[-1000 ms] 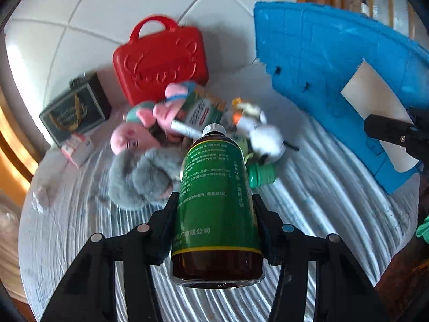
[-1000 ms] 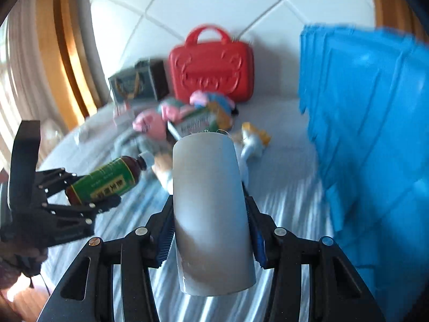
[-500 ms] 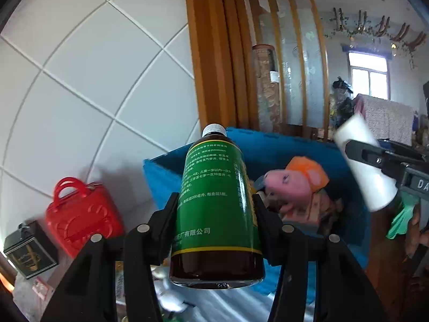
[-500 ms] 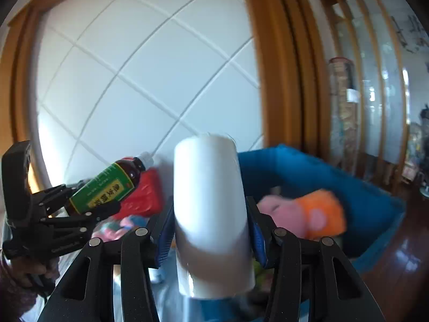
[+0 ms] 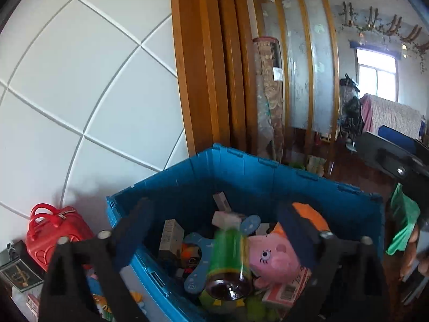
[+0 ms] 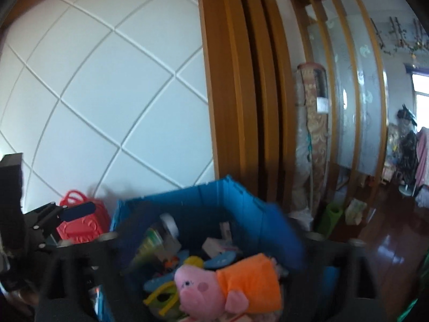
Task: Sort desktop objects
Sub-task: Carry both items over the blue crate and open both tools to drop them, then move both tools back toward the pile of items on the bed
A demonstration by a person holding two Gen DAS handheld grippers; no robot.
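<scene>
My left gripper (image 5: pixel 217 209) hangs over the blue bin (image 5: pixel 241 158), its jaws opening. The green-labelled brown bottle (image 5: pixel 228 260) is blurred between the spread fingers (image 5: pixel 134 230), clear of both pads, dropping among the bin's contents. My right gripper (image 6: pixel 203 222) is over the same blue bin (image 6: pixel 187 190), its jaws opening too. The white cylinder (image 6: pixel 169 224) is blurred inside the bin, free of them, beside the green bottle (image 6: pixel 148 241). A pink pig plush in orange (image 6: pixel 228 281) lies on top. In the right wrist view, the left gripper (image 6: pixel 67 214) shows at the left edge.
The bin holds several small boxes and toys (image 5: pixel 171 236) around the pig plush (image 5: pixel 276 257). A red case (image 5: pixel 59 230) and a dark box (image 5: pixel 18 273) stand left of it against the white tiled wall. Wooden posts (image 5: pixel 209 80) rise behind; dark wood floor (image 6: pixel 388 241) lies to the right.
Both grippers rose from the striped cloth to above the blue bin. Their jaws spread, letting go of the green bottle and the white cylinder, which now drop into the bin.
</scene>
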